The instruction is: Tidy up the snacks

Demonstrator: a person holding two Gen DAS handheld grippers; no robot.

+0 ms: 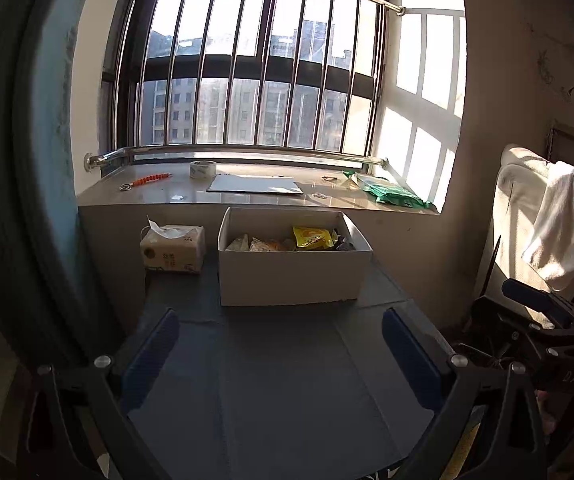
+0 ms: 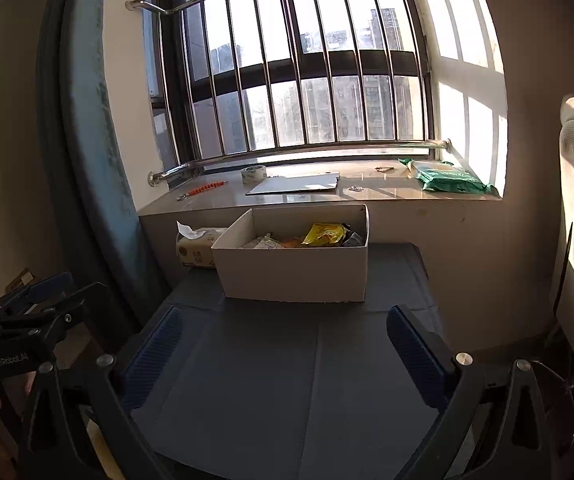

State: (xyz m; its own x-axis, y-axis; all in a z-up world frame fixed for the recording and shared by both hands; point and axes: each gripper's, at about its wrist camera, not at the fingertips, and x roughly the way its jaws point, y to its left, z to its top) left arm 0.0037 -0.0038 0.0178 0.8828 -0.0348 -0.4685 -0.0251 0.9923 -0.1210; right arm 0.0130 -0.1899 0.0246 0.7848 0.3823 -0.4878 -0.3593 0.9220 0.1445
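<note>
A white cardboard box point(image 1: 287, 280) point(image 2: 295, 276) stands at the far end of a dark grey table point(image 1: 279, 380) point(image 2: 287, 380). Inside it lie several snack packets, among them a yellow one point(image 1: 313, 237) point(image 2: 325, 234). My left gripper point(image 1: 281, 344) is open over the near part of the table, well short of the box, with nothing between its blue fingers. My right gripper point(image 2: 283, 344) is open too, also empty, a similar distance from the box. Each gripper shows at the edge of the other's view.
A tissue pack point(image 1: 173, 248) point(image 2: 197, 250) sits left of the box. The windowsill behind holds a tape roll point(image 1: 203, 169), a white sheet point(image 1: 255, 184), an orange beaded tool point(image 1: 149, 180) and a green packet point(image 1: 391, 192). A chair with a white towel point(image 1: 563, 224) stands at right.
</note>
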